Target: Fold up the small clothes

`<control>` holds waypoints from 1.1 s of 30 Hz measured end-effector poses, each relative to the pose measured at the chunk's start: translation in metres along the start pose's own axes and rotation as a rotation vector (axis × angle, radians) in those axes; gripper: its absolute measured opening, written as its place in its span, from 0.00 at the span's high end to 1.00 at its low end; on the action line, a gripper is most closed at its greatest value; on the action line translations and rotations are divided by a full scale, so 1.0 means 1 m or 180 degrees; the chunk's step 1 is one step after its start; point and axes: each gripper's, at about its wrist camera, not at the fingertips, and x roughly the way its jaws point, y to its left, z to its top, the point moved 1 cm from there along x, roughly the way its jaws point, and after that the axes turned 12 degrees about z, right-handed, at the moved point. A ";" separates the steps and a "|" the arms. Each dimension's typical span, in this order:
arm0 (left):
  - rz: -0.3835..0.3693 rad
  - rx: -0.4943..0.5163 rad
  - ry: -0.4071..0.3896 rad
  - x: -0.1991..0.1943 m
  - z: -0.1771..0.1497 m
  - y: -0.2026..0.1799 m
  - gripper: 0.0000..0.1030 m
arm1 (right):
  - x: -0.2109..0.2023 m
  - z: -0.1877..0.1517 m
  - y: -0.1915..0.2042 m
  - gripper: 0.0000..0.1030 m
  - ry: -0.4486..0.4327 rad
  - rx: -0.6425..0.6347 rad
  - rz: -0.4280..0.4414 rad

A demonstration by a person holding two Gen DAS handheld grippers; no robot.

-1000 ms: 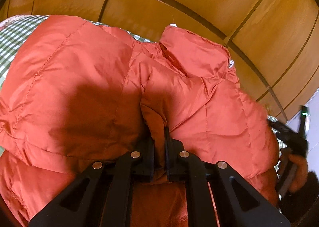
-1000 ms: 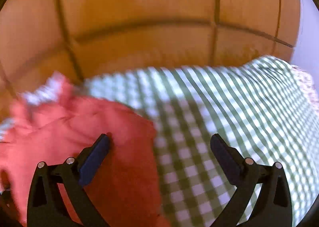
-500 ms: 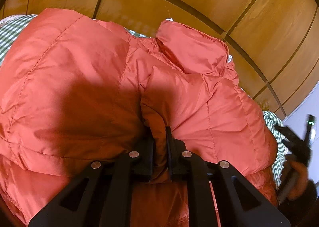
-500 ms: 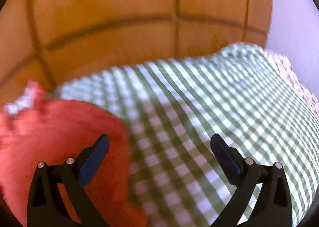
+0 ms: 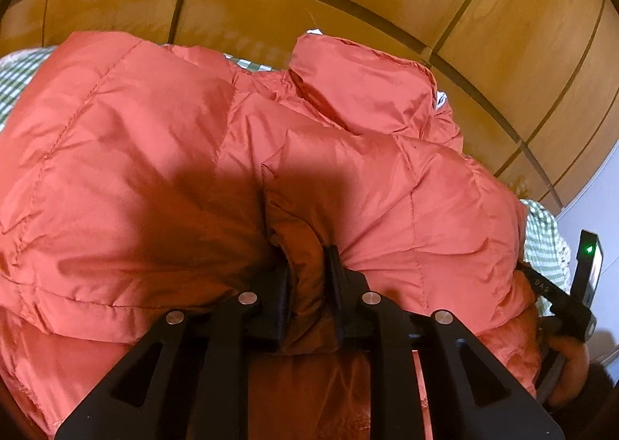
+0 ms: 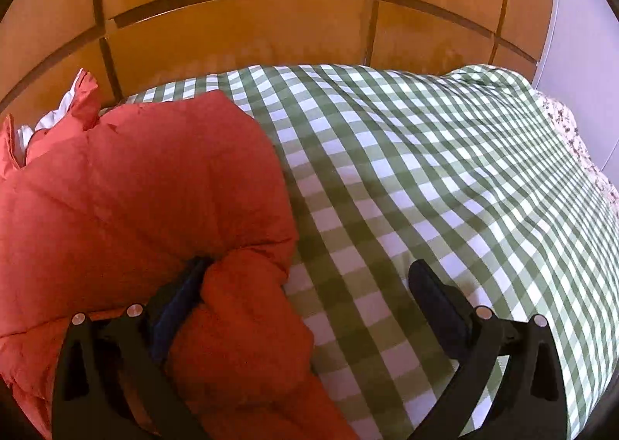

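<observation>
Since the earlier frame, the right gripper (image 6: pixel 309 285) has come in against the red puffer jacket (image 6: pixel 135 208), its left finger (image 6: pixel 182 297) now pressed into a fold at 8 o'clock. Its jaws stand wide apart, holding nothing that I can make out. The left gripper (image 5: pixel 307 266) stays clamped on a pinched ridge of the jacket (image 5: pixel 154 169). The garment lies bunched on the green checked cloth (image 6: pixel 425 188), with the wooden panelled wall (image 6: pixel 232 33) behind at 12 o'clock.
</observation>
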 end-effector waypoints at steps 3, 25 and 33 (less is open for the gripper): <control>-0.0056 -0.0092 0.0044 -0.007 0.002 0.005 0.67 | 0.000 0.003 -0.003 0.02 -0.0011 0.0046 0.0082; 0.0436 0.0221 0.0047 -0.112 -0.064 0.064 0.06 | -0.054 -0.026 0.025 0.02 0.0255 -0.0736 0.0048; 0.0593 0.0592 -0.0029 -0.131 -0.079 0.075 0.04 | -0.058 -0.048 0.009 0.02 0.0530 -0.0569 0.0439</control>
